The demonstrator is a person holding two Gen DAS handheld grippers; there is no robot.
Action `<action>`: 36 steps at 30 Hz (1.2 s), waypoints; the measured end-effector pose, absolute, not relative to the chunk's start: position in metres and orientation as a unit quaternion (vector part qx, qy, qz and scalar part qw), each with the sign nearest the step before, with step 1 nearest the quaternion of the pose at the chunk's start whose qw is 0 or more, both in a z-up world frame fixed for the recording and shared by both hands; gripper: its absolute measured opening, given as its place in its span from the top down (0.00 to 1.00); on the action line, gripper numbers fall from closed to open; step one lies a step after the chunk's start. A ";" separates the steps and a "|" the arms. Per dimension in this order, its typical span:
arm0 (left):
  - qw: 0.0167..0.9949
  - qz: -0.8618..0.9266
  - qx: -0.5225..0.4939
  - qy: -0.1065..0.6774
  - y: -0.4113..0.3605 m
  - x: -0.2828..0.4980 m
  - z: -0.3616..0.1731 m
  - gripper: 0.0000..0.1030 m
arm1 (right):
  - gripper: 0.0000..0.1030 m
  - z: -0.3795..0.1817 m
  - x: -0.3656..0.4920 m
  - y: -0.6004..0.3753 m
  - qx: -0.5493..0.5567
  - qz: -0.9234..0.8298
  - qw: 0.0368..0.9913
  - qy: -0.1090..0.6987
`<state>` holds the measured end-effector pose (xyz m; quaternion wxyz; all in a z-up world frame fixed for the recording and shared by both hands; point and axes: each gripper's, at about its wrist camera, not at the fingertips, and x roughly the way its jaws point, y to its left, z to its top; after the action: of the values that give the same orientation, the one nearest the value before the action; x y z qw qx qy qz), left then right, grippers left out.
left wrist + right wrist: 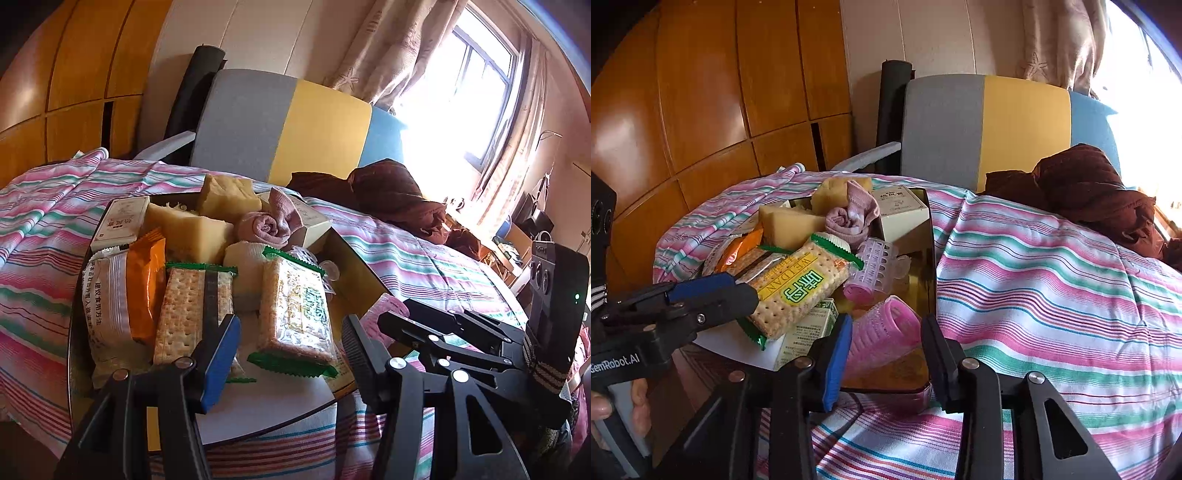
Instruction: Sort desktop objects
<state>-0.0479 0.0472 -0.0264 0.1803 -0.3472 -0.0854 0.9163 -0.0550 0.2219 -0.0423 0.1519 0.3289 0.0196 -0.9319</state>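
Both claws sit at the near edge of a gold tray [929,258] heaped w/ mixed stuff, on a striped bedsheet [1052,277] (it's a bed, not a counter).

Right claw [884,345]: jaws wide apart, nothing gripped, w/ the big pink hair roller [886,328] lying just ahead of and between the fingers. Judging by that, the roller looks like the likely pick. To do it well: keep jaws level w/ the roller's axis, close across the barrel mid-length not the end, and go gently, as it looks soft and springy and could squirt out or roll toward the tray rim.

Left claw [291,345]: also open, holding nothing; from the right wrist view its tips [713,291] are at the cracker packet [801,284]. Can't tell if they touch it.

Tray contents:
- green-trimmed cracker packet and a 2nd cracker packet [184,306] beside it
- orange snack pouch [146,280] and a white printed pouch [110,306]
- yellowish sponge-like blocks [192,229] at the back
- rolled pink cloth [262,225] on top of the pile
- white boxes: one at back left [120,221], one at back right [901,218]
- smaller pink roller [871,269] behind the big one
- small green-print carton [809,332] under the cracker packet

No sorted groups are visible; where things should end up isn't shown.
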 end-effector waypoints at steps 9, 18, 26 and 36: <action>0.182 0.919 -0.343 -0.071 0.051 -0.041 -0.021 0.43 | 0.60 -0.041 -0.048 0.229 0.323 -0.934 0.156 0.008; 0.124 0.932 -0.334 -0.071 0.018 -0.028 -0.013 0.38 | 0.50 -0.027 -0.038 0.222 0.287 -0.946 0.150 -0.010; 0.058 0.940 -0.330 -0.060 -0.011 -0.020 0.008 0.38 | 0.32 -0.016 -0.042 0.174 0.277 -0.948 0.155 0.021; 0.056 0.945 -0.319 -0.038 -0.008 -0.001 0.019 0.38 | 0.00 -0.015 -0.037 0.163 0.292 -0.954 0.060 0.028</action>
<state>-0.0007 -0.0081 0.0186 0.0556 -0.3191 -0.0384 0.9453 -0.0373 0.1625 -0.0149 0.0597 0.2921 0.0281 -0.9541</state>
